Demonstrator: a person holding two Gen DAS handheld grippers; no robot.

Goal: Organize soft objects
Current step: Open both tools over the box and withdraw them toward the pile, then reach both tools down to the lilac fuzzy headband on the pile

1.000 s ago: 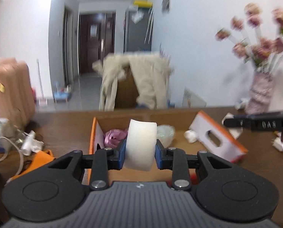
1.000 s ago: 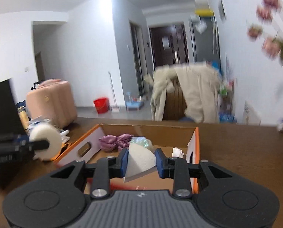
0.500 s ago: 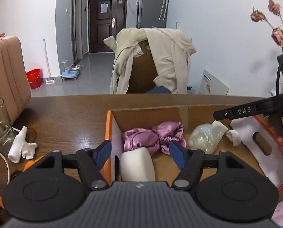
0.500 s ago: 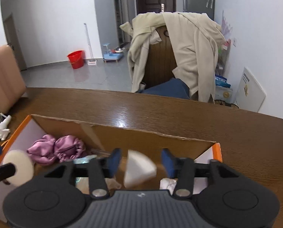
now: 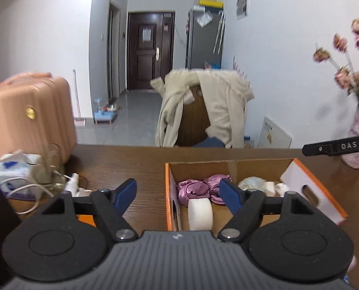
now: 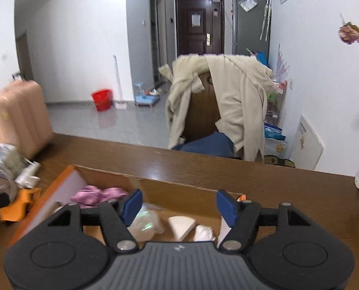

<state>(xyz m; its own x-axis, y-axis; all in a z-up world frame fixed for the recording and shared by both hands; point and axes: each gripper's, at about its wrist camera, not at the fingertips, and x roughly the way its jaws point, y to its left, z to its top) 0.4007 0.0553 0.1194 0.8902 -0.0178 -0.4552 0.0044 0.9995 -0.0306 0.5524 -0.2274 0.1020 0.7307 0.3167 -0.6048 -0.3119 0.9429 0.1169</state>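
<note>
Both wrist views look down across the table (image 5: 145, 159) at the cardboard box (image 5: 314, 188) (shared, close).

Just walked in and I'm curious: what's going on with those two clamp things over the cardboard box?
A person is sorting soft things into the cardboard box, a gripper in each hand. Both jaws have just been opening and hold nothing now. The left gripper hangs over the white foam roll, which lies in the box by the purple cloth. The right gripper is above the white foam wedge, also in the box.

A room with white walls

A coat (image 6: 227, 101) is hanging over a chair (image 6: 203, 118), and a dark door (image 5: 150, 50) is standing shut.
</note>
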